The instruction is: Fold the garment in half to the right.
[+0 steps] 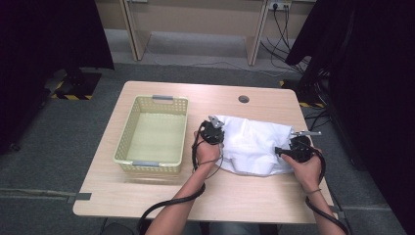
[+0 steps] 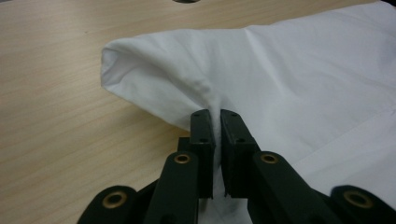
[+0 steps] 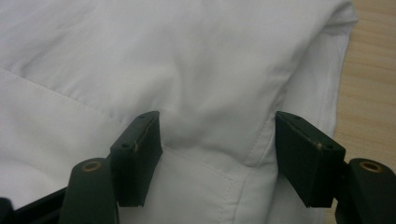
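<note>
The white shirt sits right of centre in the high view, bunched on the table, with the yellow basket over on the left. Biggest risk imo: the left gripper is only pinching a thin ridge of fabric, so a quick tug could pull it free. The right gripper has its jaws spread wide with cloth bulging between them, pads not pressing yet. If it closes too shallow it'll grab one layer and the shirt will sag unevenly. Shirt lies directly under both claws.
</note>
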A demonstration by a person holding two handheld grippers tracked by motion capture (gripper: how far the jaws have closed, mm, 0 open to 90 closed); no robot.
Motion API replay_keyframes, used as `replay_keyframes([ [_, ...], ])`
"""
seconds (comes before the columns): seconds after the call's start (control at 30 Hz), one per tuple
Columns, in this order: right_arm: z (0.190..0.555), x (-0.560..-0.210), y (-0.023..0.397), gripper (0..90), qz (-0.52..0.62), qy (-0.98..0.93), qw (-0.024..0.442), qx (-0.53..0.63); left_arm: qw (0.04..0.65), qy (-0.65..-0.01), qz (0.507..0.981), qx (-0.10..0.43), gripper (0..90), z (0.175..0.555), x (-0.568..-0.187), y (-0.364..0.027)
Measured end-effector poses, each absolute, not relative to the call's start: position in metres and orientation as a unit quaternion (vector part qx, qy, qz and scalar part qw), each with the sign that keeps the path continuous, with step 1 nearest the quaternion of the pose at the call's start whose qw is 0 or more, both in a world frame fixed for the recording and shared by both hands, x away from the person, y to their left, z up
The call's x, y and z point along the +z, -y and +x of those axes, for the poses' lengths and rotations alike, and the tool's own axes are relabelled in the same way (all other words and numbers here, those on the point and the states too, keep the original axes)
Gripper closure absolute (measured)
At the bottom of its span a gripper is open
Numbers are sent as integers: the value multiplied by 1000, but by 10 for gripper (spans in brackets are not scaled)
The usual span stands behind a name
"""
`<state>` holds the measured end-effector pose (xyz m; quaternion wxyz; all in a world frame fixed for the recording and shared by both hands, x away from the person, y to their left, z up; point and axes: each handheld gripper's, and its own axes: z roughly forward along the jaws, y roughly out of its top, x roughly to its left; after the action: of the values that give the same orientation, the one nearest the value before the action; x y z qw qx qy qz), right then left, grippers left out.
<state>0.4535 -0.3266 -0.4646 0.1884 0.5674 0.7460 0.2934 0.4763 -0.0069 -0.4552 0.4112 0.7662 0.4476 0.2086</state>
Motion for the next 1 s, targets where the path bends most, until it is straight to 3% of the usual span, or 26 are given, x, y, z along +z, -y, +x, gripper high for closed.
replay_keyframes([
  [1.0, 455, -466, 314, 361, 560, -750, 193, 295, 437, -424, 759, 230, 849, 470, -423, 17],
])
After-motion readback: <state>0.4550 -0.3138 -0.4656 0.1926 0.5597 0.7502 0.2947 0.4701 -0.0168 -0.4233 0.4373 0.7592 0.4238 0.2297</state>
